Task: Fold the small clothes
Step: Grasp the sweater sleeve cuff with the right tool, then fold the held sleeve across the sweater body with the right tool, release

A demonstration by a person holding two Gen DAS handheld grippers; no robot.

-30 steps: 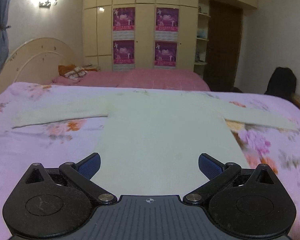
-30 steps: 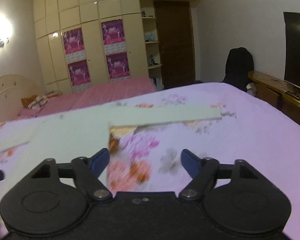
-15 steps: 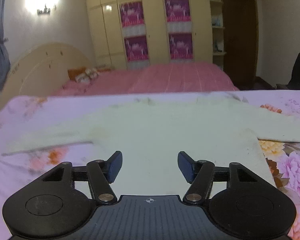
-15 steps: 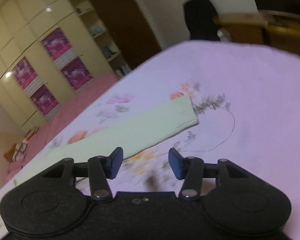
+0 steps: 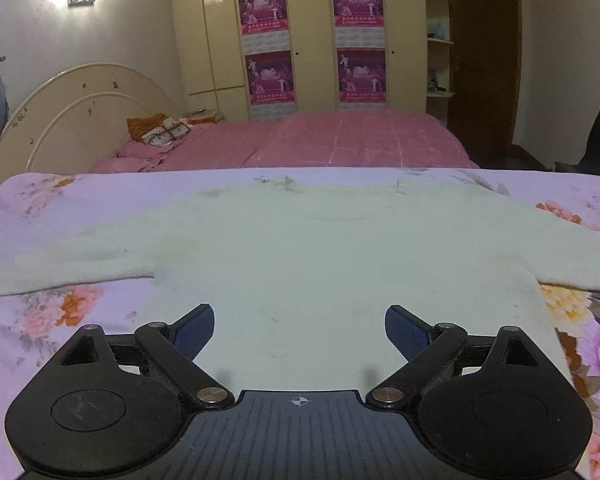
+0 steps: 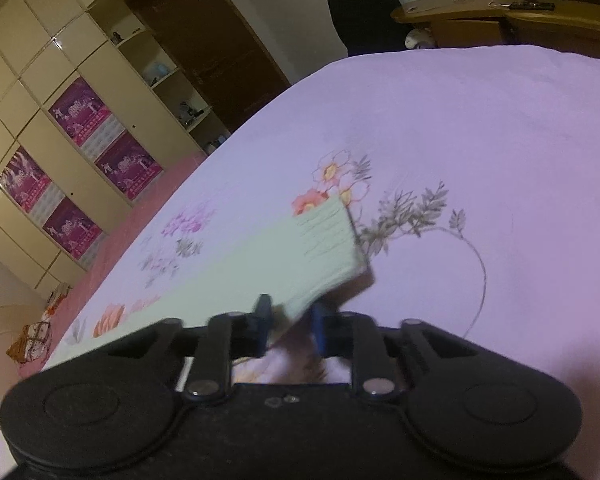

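- The pale green top (image 5: pixel 300 264) lies spread flat on the floral bedspread (image 5: pixel 40 320), body towards me and both sleeves out to the sides. I judge it was laid open like this so the sleeves can be folded in first.
- My left gripper (image 5: pixel 299 334) hangs low over the hem end of the body. Fingers are spread wide, blue pads (image 5: pixel 194 330) well apart, nothing between them. Cloth lies directly ahead of and under the gap; I cannot tell if the pads touch it.
- I read the left as parked: either ready to pin the body or waiting for its own sleeve, which runs off to the left of its fingers.
- My right gripper (image 6: pixel 290 326) is at the right sleeve (image 6: pixel 292 256), near the ribbed cuff (image 6: pixel 330 236). Fingers are drawn nearly together, with the sleeve's near edge between them.
- The cuff extends ahead of the right fingertips and looks raised off the bedspread, a shadow beneath its corner. I judge this a pinch on the sleeve; blur prevents certainty about the bite depth.
- Grip near the cuff makes sense: it lets the whole sleeve swing across the body in one move.
- Risk noted: a shallow edge pinch could slip.
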